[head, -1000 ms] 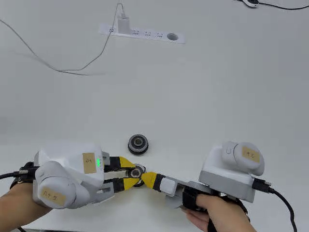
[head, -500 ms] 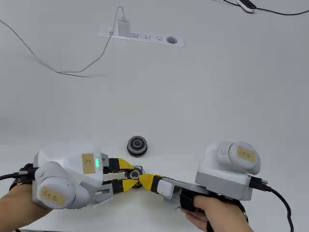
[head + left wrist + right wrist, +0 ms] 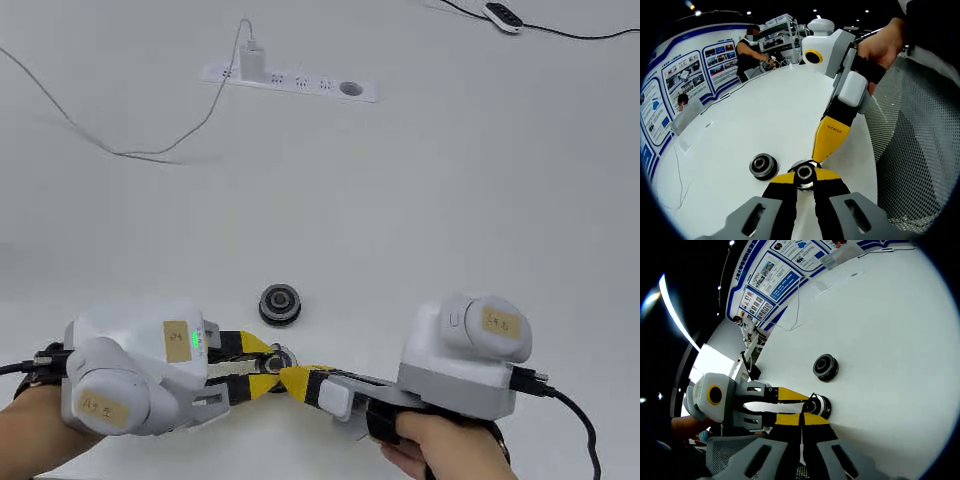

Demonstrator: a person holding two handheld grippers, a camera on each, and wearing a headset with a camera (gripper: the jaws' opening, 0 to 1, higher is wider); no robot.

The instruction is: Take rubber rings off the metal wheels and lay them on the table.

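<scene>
At the left of the head view, the left gripper is being held low over the white table by a hand. Its jaws are being closed narrowly on a wheel, one yellow tip on each side of the rim. In the left gripper view this wheel is being shown with its bored face turned up and toward that camera, so its axle line is being tipped back toward the left gripper rather than lying along the table.

From the right, the right gripper is being pushed in by the other hand. Its jaws are being pressed together, with the tips set against the near rim of the wheel. Whether a rubber ring is being pinched between them cannot be told.

Just beyond the two grippers, a second wheel is lying flat on the table with its bore facing up, apart from both. A power strip is lying at the far edge.
</scene>
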